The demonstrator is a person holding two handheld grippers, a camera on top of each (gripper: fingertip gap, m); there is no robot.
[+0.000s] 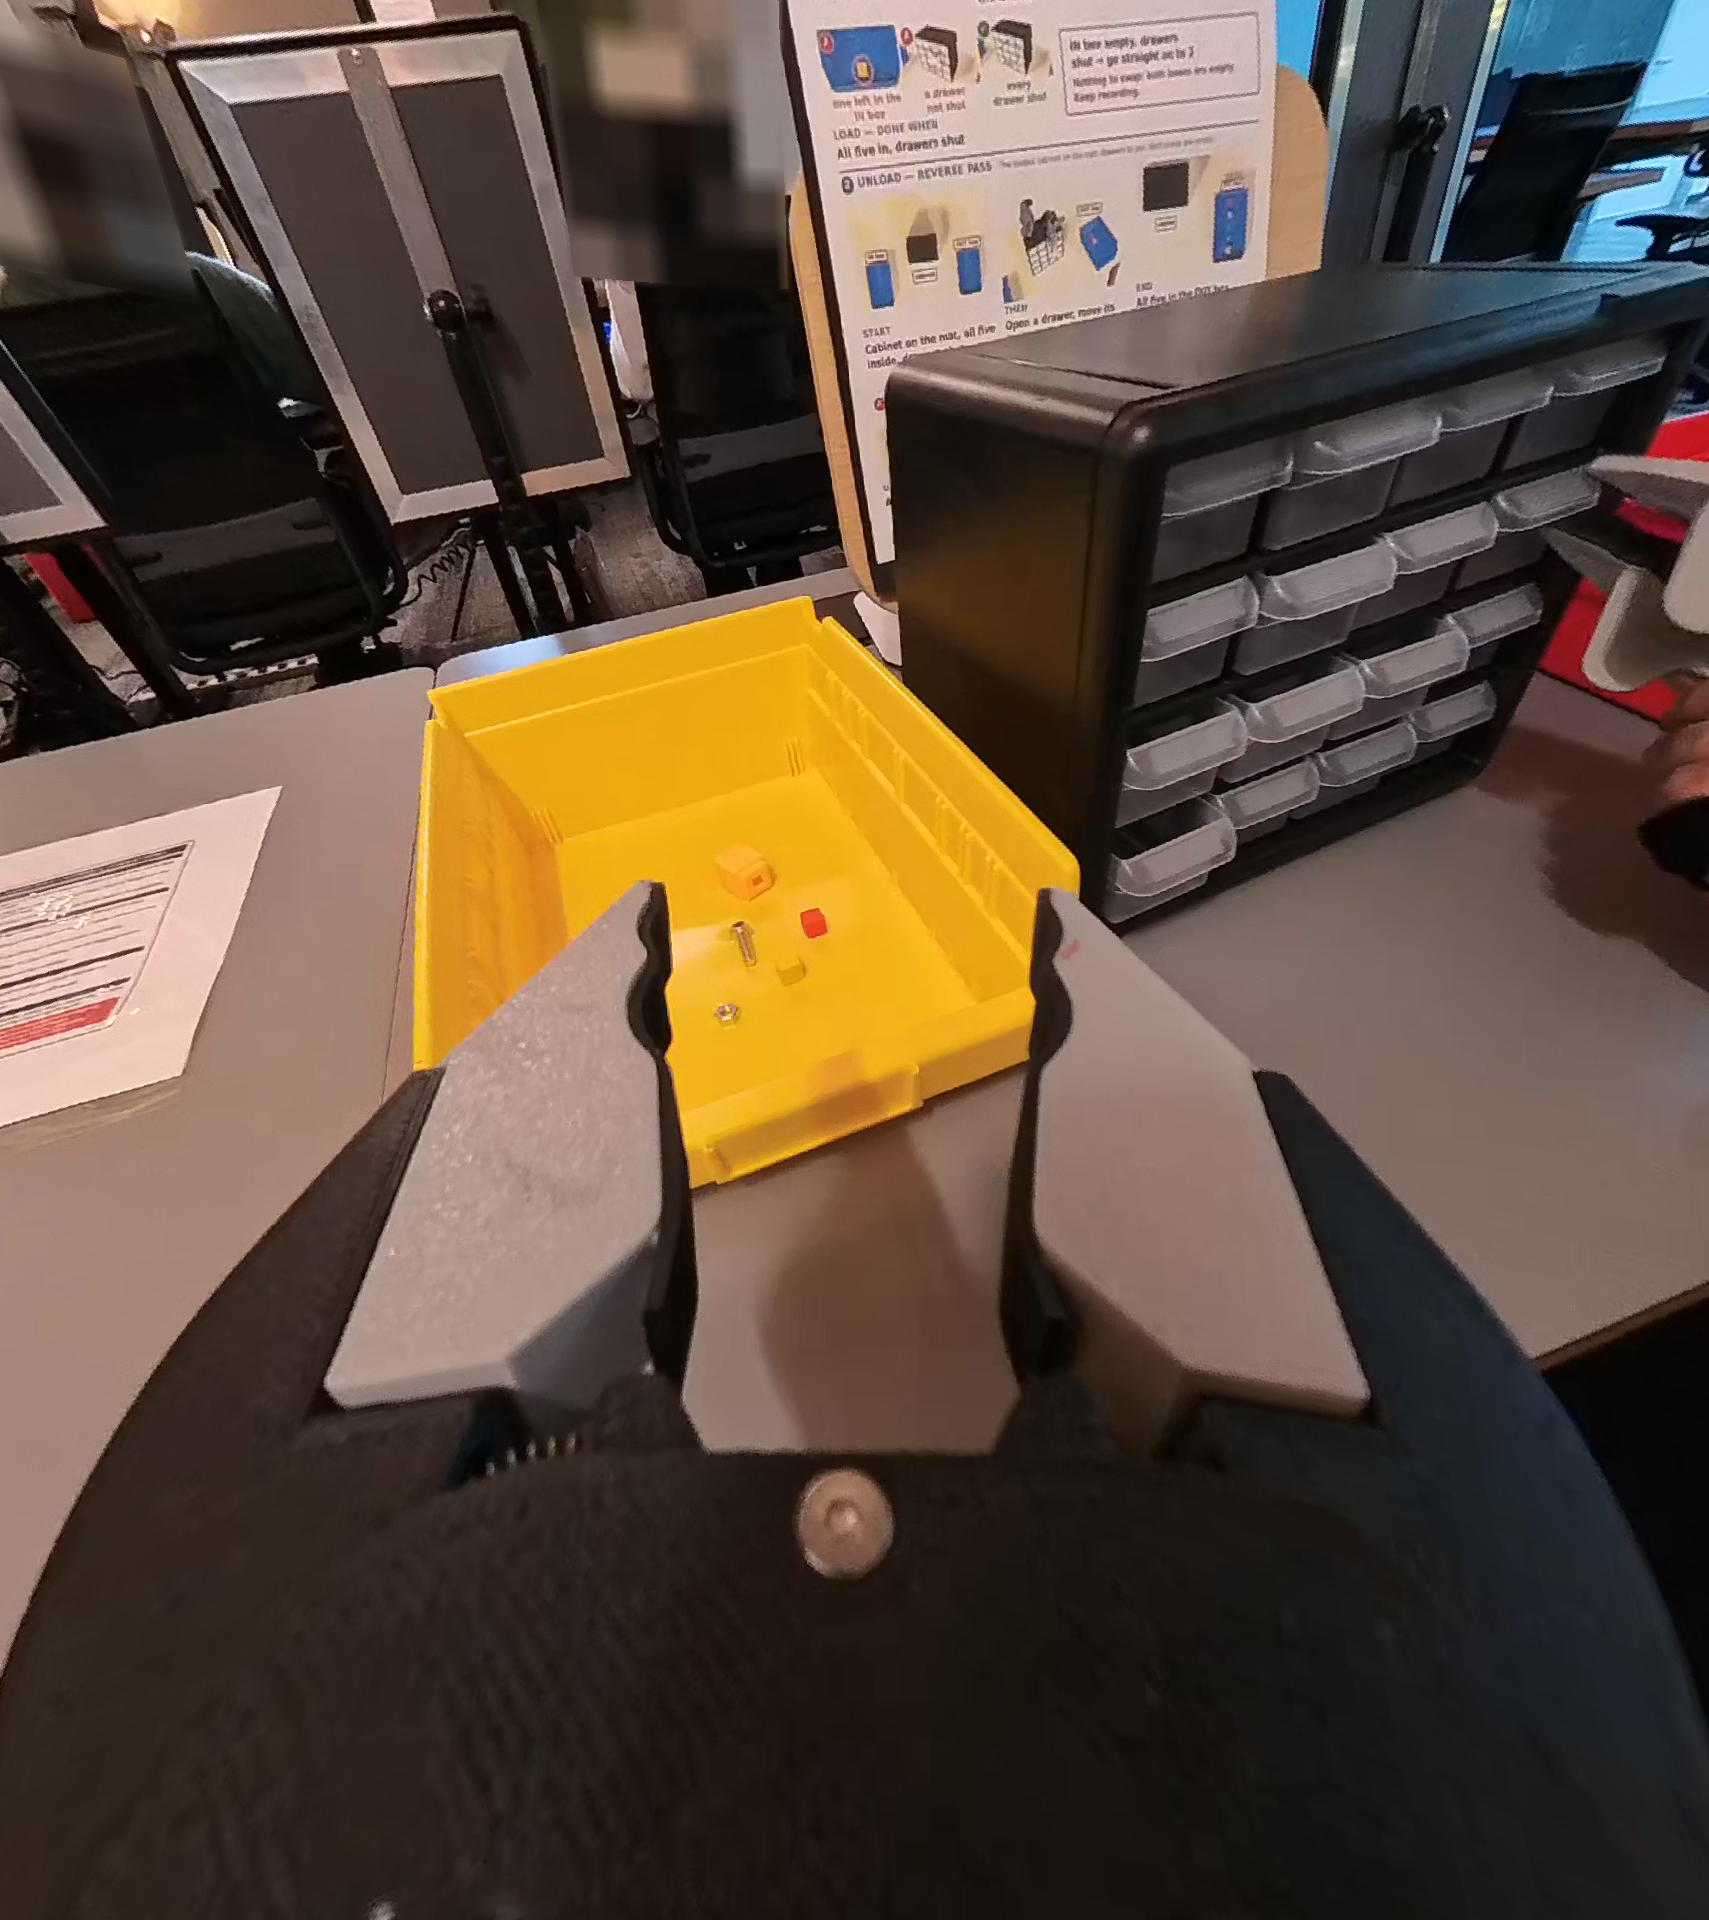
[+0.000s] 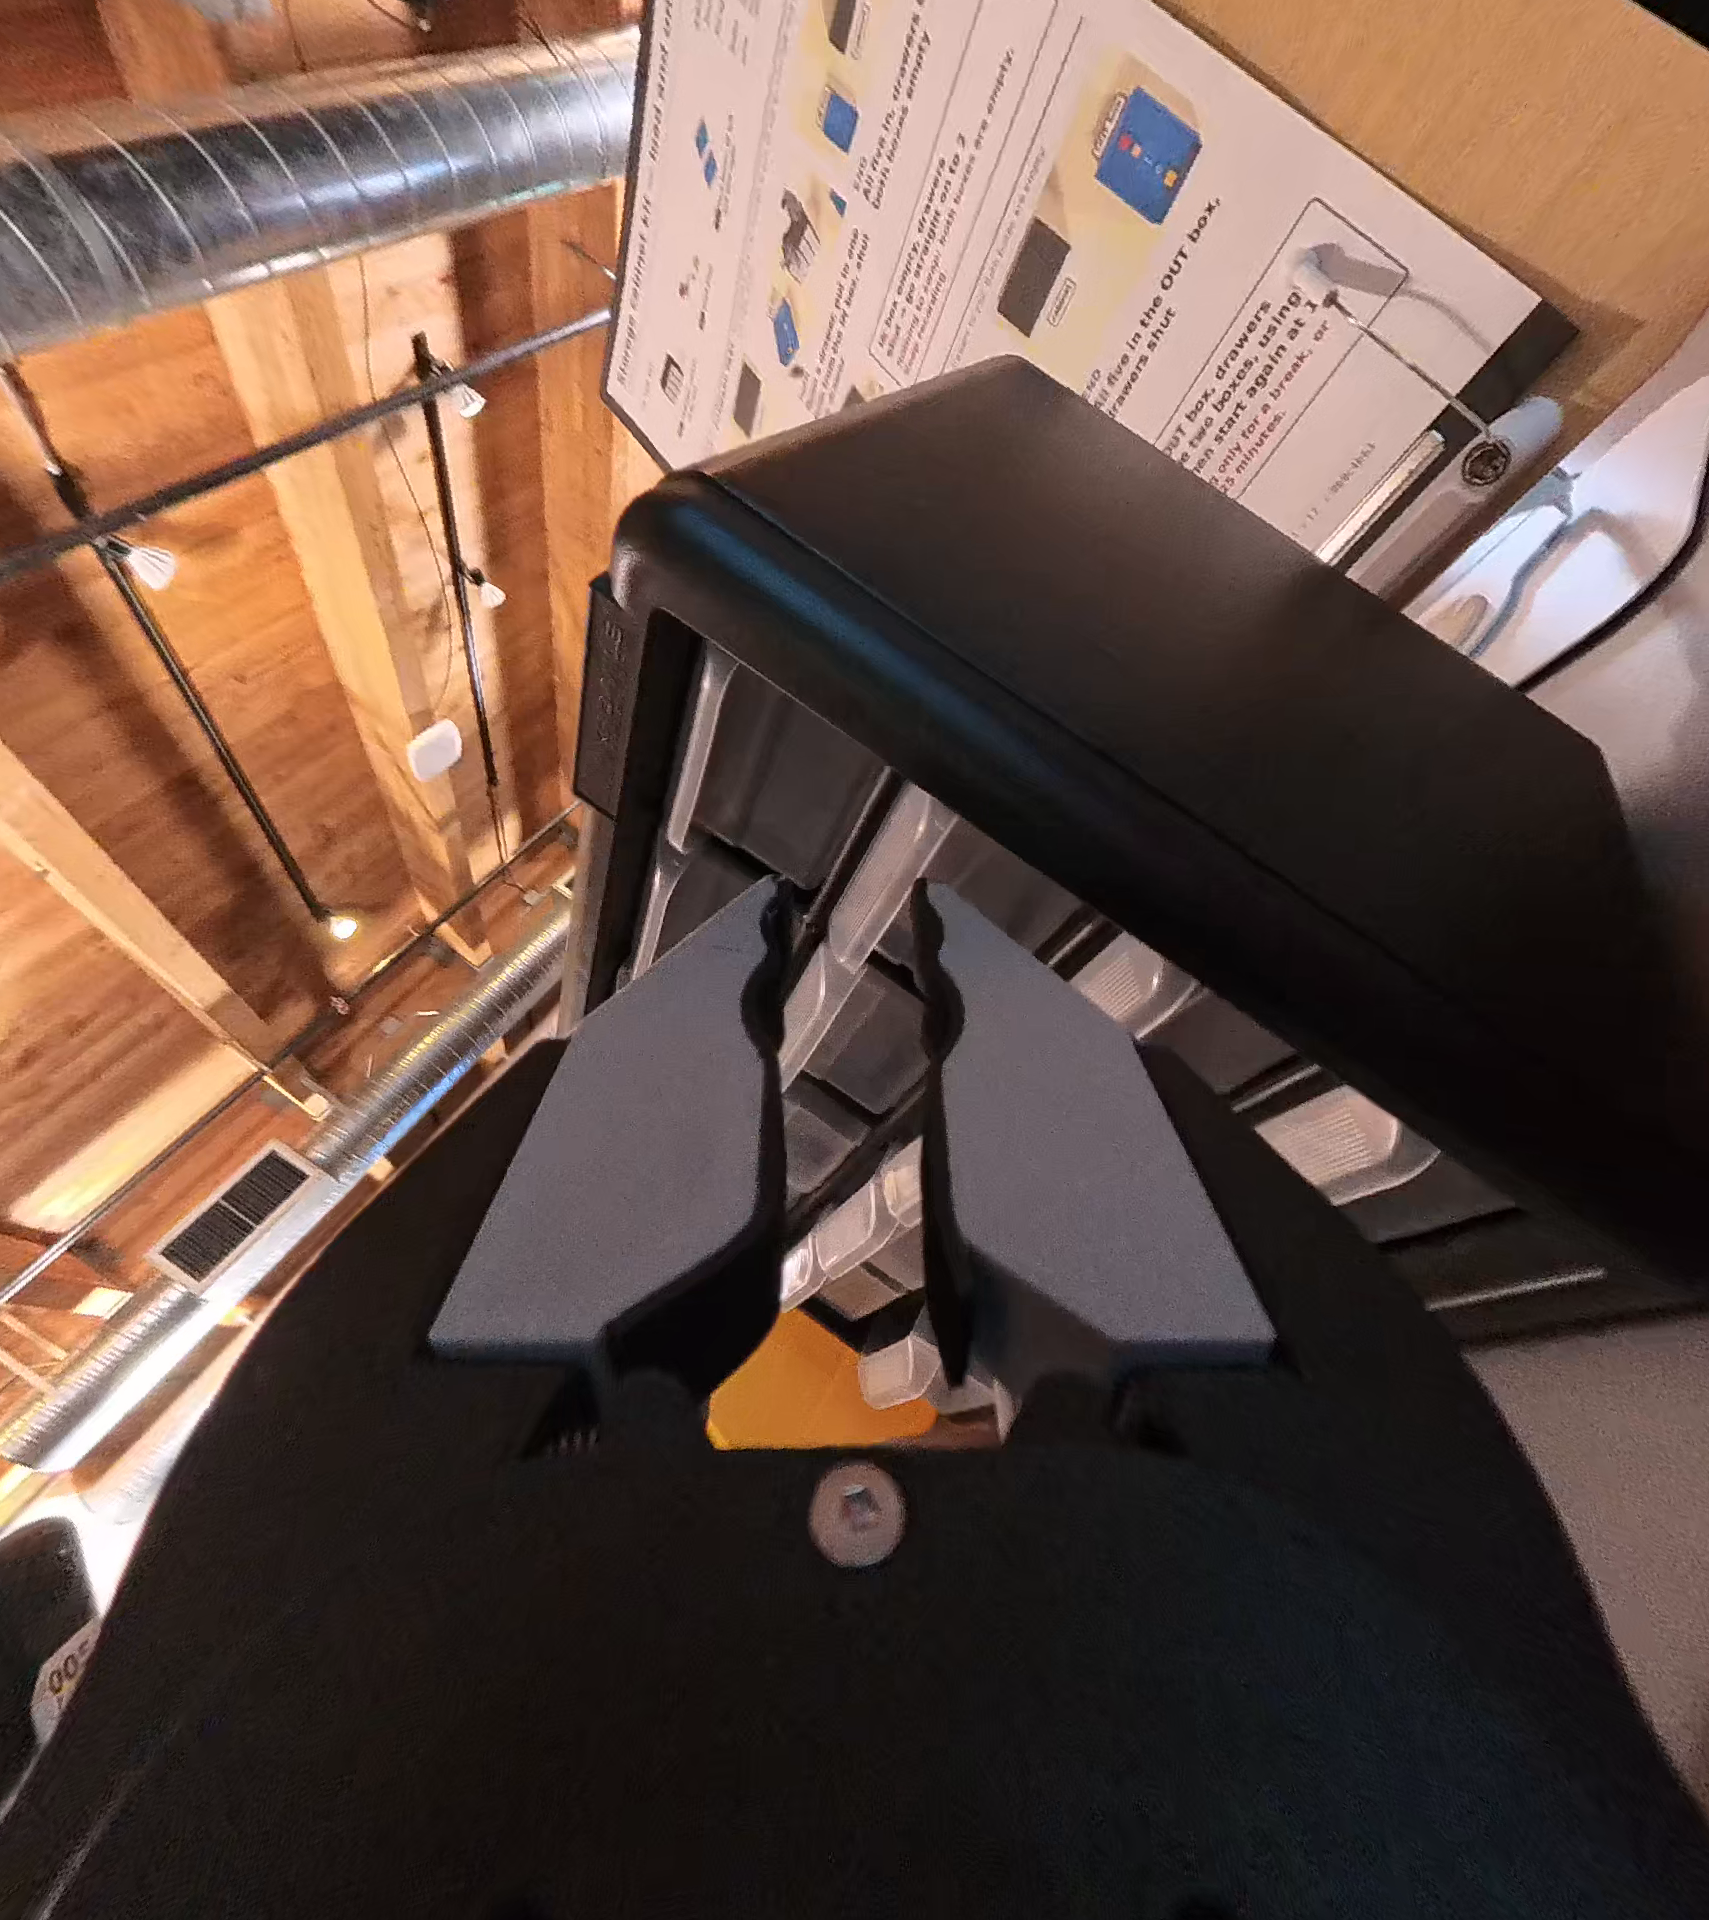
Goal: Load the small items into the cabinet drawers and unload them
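left gripper (image 1: 850,966) hangs wide open over the yellow bin (image 1: 621,727) (small bits inside); right gripper (image 2: 850,935) part-open at the cabinet (image 2: 1193,748) drawers, grip unclear

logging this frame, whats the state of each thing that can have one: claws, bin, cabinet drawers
left claw: open wide, nothing in it, above the bin's near end
right claw: narrowly parted at the cabinet's upper drawers, grip unclear
yellow bin: open-topped, five small items on its floor
cabinet: upright on the table
drawers: all look pushed in
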